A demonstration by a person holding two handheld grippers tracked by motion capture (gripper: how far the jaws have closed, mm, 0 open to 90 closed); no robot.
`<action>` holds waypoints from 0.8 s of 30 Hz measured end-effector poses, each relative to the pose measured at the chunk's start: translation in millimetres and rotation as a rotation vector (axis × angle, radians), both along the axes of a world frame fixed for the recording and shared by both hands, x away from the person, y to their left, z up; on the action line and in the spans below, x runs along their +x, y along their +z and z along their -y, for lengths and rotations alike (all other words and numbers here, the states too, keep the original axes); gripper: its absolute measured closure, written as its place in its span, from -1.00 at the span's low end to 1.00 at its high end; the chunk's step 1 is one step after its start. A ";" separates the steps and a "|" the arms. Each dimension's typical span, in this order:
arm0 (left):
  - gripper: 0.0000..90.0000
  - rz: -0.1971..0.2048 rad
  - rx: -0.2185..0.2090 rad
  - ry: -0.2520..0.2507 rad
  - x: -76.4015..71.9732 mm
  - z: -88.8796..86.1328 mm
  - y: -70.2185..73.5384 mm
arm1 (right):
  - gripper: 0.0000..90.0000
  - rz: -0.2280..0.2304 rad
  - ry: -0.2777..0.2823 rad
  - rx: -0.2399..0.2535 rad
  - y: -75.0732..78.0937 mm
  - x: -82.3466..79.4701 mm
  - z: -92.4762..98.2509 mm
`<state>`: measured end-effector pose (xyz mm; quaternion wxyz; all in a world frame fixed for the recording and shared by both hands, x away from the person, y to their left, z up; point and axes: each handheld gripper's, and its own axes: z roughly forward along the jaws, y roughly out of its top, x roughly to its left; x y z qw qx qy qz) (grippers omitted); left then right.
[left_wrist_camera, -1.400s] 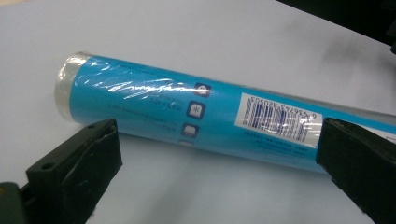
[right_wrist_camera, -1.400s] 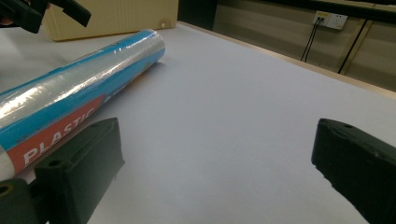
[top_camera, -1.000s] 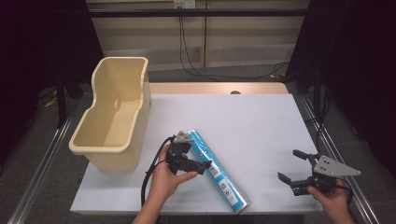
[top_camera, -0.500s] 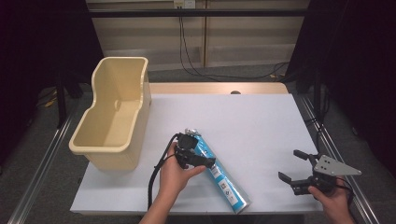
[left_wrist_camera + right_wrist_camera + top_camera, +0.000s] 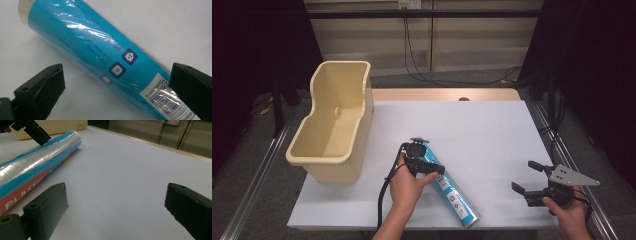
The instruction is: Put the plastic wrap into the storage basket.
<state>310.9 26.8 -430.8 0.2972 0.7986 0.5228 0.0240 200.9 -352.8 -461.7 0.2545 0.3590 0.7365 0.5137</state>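
I see a white rectangular tabletop [image 5: 492, 130] carrying everything. At its left edge stands a cream plastic tub [image 5: 334, 122], open side up, well apart from the work. Near the front centre lies a long blue film-wrapped roll of plastic wrap [image 5: 452, 192], flat on the table. Its long axis runs diagonally: one end points toward the tub side and away from me, the other toward the front edge on my right. In the left gripper view the barcode label sits near the lower right of the roll [image 5: 100, 50].

My left gripper [image 5: 424, 162] hangs over the far half of the roll, jaws spread wide with one on each side of it, not yet touching. My right gripper [image 5: 532, 177] hovers near the front right corner, jaws also apart, holding nothing, well clear of the roll's near end.
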 end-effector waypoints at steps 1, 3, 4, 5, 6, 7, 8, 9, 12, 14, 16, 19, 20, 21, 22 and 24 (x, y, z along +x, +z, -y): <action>-1.00 -0.002 -0.001 0.009 -1.0 1.9 0.2 | -0.91 0.001 -0.002 0.000 0.2 0.2 0.6; -1.00 -0.006 0.003 0.024 -2.5 5.7 0.6 | -0.91 0.005 -0.002 0.005 0.6 0.5 0.9; -1.00 -0.014 0.001 0.030 -2.7 7.1 0.3 | -0.91 0.007 0.000 0.004 0.8 0.6 0.6; -1.00 -0.025 -0.008 0.040 -2.4 8.5 -0.8 | -0.91 0.007 0.000 0.004 1.0 0.6 -0.2; -1.00 -0.038 -0.022 0.047 -1.9 10.3 -2.4 | -0.91 0.007 0.004 0.003 1.1 0.6 -0.9; -1.00 -0.045 -0.031 0.049 -1.8 13.0 -4.4 | -0.91 0.007 0.004 0.004 1.1 0.6 -1.9; -1.00 -0.059 -0.037 0.041 -1.4 14.9 -6.3 | -0.91 0.007 0.007 -0.002 1.1 0.7 -2.6; -1.00 -0.069 -0.041 0.062 -2.0 17.2 -7.5 | -0.91 0.006 0.011 -0.003 1.1 0.6 -3.3; -1.00 -0.062 -0.043 0.069 -2.1 19.0 -8.1 | -0.91 0.015 0.016 -0.016 1.6 0.2 -4.5; -1.00 -0.062 -0.049 0.077 -2.2 19.2 -8.9 | -0.91 0.014 0.016 -0.016 1.6 0.0 -4.6; -1.00 -0.068 -0.080 0.106 -3.3 20.1 -12.9 | -0.91 0.010 0.020 -0.015 0.5 1.0 -5.2; -1.00 -0.074 -0.108 0.127 -4.4 20.5 -16.6 | -0.91 0.011 0.023 -0.019 0.5 1.2 -6.2; -1.00 -0.076 -0.140 0.151 -4.9 21.5 -21.2 | -0.91 0.013 0.026 -0.023 0.8 1.0 -6.9; -1.00 -0.076 -0.140 0.151 -4.9 21.5 -21.2 | -0.91 0.013 0.028 -0.023 0.8 0.9 -7.2; -1.00 -0.106 -0.164 0.166 -4.3 23.7 -26.0 | -0.91 0.013 0.029 -0.025 0.8 0.8 -7.4; -1.00 -0.131 -0.165 0.161 -3.4 26.0 -28.5 | -0.91 0.013 0.028 -0.026 0.6 0.9 -7.6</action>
